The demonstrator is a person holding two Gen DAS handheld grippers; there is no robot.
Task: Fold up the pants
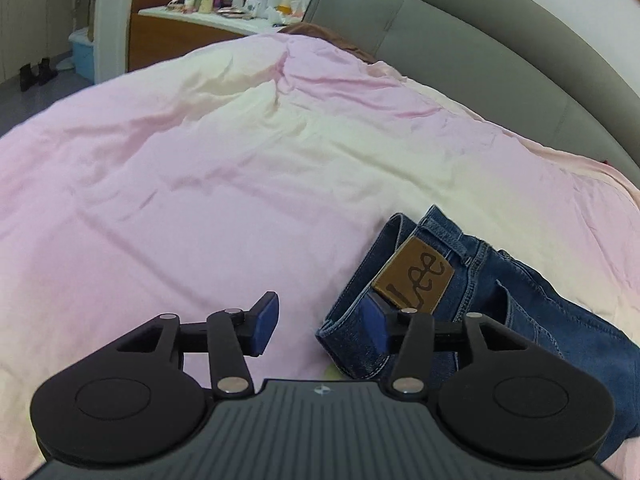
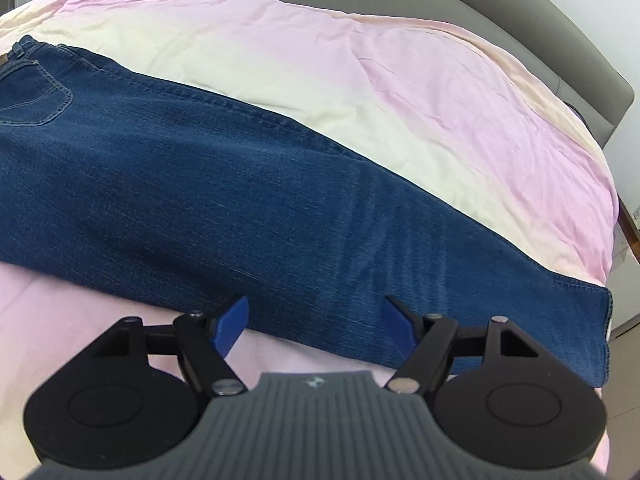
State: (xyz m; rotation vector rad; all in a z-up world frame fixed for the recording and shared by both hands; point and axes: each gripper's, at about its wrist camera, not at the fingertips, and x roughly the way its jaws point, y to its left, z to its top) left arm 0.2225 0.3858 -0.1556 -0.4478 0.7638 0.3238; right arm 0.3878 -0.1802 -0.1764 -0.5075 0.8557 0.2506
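Note:
Blue jeans [image 2: 240,168] lie flat across the pink and cream bedspread [image 2: 360,60], folded lengthwise, with the back pocket [image 2: 36,96] at the far left and the leg hem [image 2: 600,320] at the right. My right gripper [image 2: 315,302] hangs open over the near edge of the leg, nothing pinched. In the left wrist view the waistband end of the jeans [image 1: 500,280] shows its brown leather patch [image 1: 416,276]. My left gripper [image 1: 320,308] is open; its right finger sits against the waistband corner, and its left finger is over bare bedspread.
A grey padded headboard [image 1: 480,60] curves along the far side of the bed. Beyond the bed's far left stand a wooden counter with bottles and boxes [image 1: 224,0], a white cabinet [image 1: 112,28], a blue bin [image 1: 82,52] and dark boots [image 1: 36,74].

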